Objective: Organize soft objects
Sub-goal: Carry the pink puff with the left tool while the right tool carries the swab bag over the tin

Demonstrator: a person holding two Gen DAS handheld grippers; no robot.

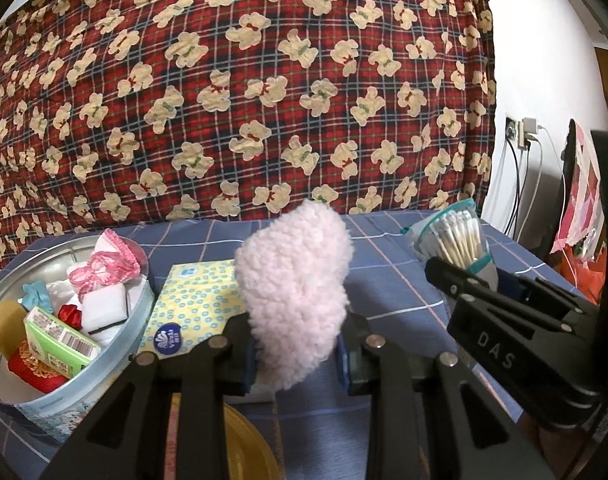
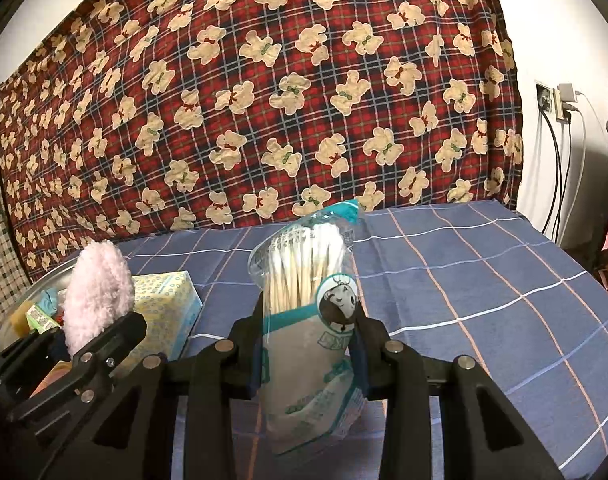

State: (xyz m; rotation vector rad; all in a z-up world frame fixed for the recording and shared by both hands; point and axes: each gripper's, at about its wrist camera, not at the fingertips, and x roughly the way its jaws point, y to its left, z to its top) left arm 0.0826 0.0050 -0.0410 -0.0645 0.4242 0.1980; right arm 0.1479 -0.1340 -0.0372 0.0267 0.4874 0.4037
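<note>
My left gripper (image 1: 297, 356) is shut on a fluffy pale pink pad (image 1: 293, 288), which stands upright above the table; it also shows at the left in the right wrist view as the pink pad (image 2: 97, 292). My right gripper (image 2: 310, 356) is shut on a clear bag of cotton swabs (image 2: 308, 300), held upright over the blue checked cloth. That swab bag (image 1: 458, 240) and the right gripper (image 1: 456, 276) appear at the right of the left wrist view. A round tin (image 1: 141, 308) at the left holds several small soft items.
A yellow tissue box (image 1: 195, 304) lies between the tin and the pink pad. A yellow lid (image 1: 243, 448) sits under my left gripper. Behind the table (image 2: 484, 280) hangs a red plaid bear-print cloth (image 2: 263, 100). Cables and a wall socket (image 2: 552, 100) are at the right.
</note>
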